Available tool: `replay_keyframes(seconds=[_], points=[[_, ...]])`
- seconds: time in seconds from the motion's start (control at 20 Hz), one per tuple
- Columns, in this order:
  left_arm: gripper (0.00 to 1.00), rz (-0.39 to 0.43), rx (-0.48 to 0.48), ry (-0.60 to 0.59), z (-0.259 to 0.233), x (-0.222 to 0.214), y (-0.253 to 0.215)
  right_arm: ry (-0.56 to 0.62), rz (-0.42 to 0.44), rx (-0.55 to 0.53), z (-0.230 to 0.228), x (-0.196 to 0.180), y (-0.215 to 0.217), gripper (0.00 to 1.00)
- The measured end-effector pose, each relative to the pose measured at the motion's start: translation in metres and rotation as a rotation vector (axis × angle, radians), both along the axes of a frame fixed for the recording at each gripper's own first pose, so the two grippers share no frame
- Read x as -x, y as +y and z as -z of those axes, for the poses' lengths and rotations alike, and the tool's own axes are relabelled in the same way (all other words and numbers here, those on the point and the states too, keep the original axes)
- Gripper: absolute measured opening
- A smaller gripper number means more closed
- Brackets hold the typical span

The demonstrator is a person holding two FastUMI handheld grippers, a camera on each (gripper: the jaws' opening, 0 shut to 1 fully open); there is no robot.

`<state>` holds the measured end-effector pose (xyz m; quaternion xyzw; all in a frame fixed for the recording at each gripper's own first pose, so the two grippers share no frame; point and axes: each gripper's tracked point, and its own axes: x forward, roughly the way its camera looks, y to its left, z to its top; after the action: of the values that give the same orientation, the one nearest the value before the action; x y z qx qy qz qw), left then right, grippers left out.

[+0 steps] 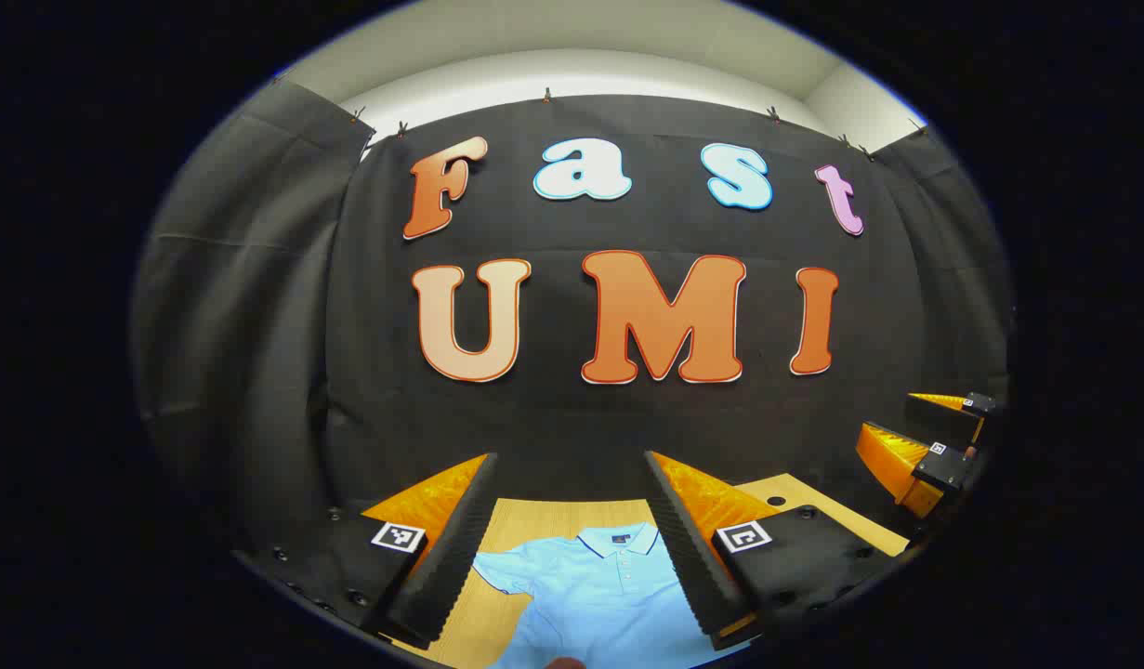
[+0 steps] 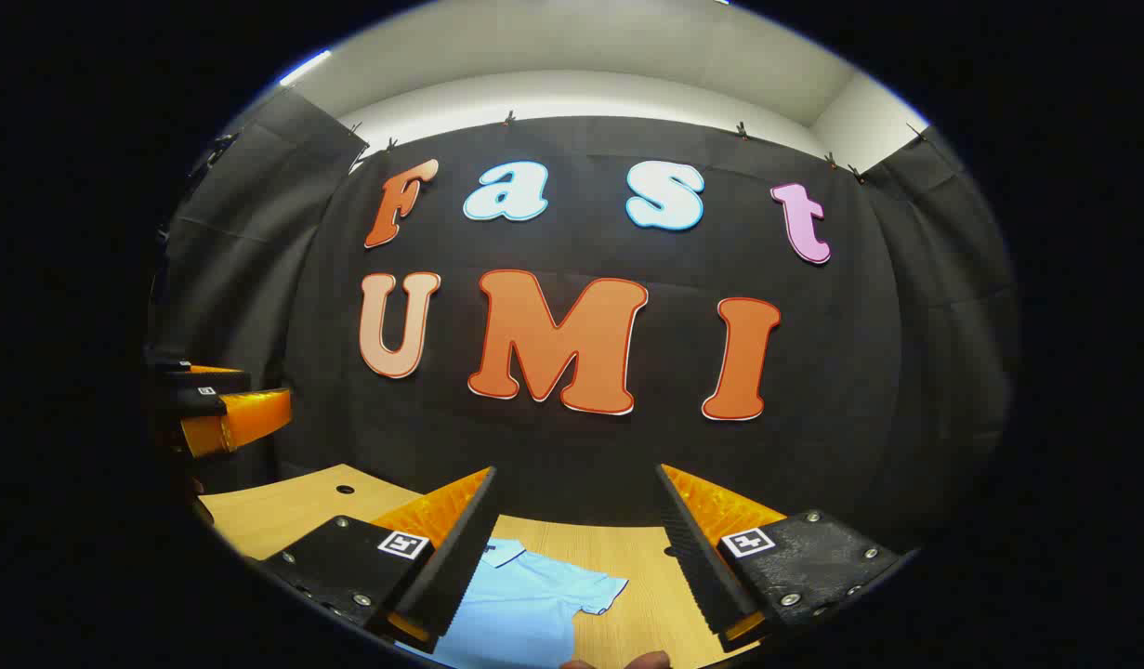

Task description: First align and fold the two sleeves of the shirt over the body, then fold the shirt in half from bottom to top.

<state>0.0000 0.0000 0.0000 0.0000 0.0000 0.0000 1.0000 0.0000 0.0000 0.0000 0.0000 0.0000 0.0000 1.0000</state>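
Hovering above the shirt point(image 1: 599, 595), both claws point(image 1: 572, 548) point(image 2: 576, 557) gape wide, holding nothing.

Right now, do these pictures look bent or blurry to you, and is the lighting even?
In the left gripper view the fisheye bows the wooden table edge and wall; the blue shirt stays sharp between the open left gripper. In the right gripper view the same curving shows; light is soft and even, the shirt and right gripper are crisp, with no harsh glare or shadows.
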Motion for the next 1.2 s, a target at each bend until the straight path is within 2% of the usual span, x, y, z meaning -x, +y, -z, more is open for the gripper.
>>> replay_keyframes(seconds=[0.5,0.65,0.9,1.05,1.2], points=[[0.98,-0.031,-0.05,-0.006,-0.005,-0.022,-0.009,0.009,-0.043,0.026,0.008,-0.02,-0.019,0.98],[0.99,-0.038,-0.052,0.017,0.001,-0.028,-0.017,0.017,-0.078,-0.001,0.012,-0.03,-0.019,0.98],[0.99,-0.066,-0.12,0.004,-0.002,-0.036,-0.017,0.06,-0.116,-0.001,0.029,-0.048,-0.016,0.98],[1.0,-0.034,-0.144,0.0,-0.002,-0.047,-0.017,0.12,-0.094,0.008,0.043,-0.061,-0.011,0.98],[1.0,0.012,-0.161,0.004,0.001,-0.064,-0.008,0.157,-0.005,-0.021,0.054,-0.079,-0.015,0.98]])
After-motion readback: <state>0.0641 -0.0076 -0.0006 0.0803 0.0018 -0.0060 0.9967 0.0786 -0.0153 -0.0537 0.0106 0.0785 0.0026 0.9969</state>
